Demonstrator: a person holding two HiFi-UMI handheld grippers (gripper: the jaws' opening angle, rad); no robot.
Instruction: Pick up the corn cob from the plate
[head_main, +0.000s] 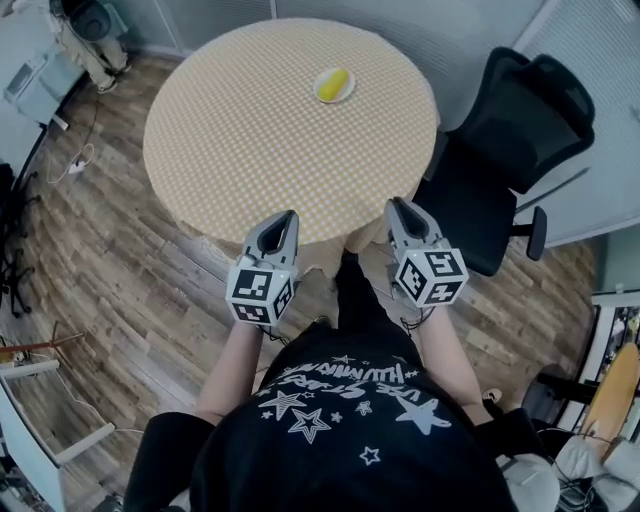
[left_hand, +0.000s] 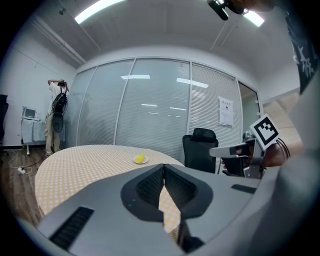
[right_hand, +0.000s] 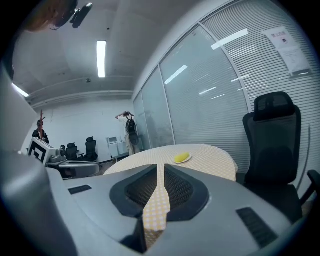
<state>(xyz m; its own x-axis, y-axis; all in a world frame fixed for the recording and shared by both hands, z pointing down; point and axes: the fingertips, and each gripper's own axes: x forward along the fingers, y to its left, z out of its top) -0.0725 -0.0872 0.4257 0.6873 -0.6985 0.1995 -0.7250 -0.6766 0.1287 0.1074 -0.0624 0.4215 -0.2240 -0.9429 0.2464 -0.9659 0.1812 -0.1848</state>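
Note:
A yellow corn cob (head_main: 333, 84) lies on a small white plate (head_main: 349, 92) at the far side of a round table with a yellow checked cloth (head_main: 260, 140). The cob also shows far off in the left gripper view (left_hand: 140, 158) and the right gripper view (right_hand: 181, 157). My left gripper (head_main: 289, 215) and right gripper (head_main: 394, 203) hover side by side at the table's near edge, well short of the plate. Both have their jaws shut with nothing held.
A black office chair (head_main: 505, 160) stands right of the table, close to my right gripper. Glass partition walls run behind the table. Cables and equipment lie on the wooden floor at the left (head_main: 70, 165). A person stands far off by the wall (left_hand: 56, 115).

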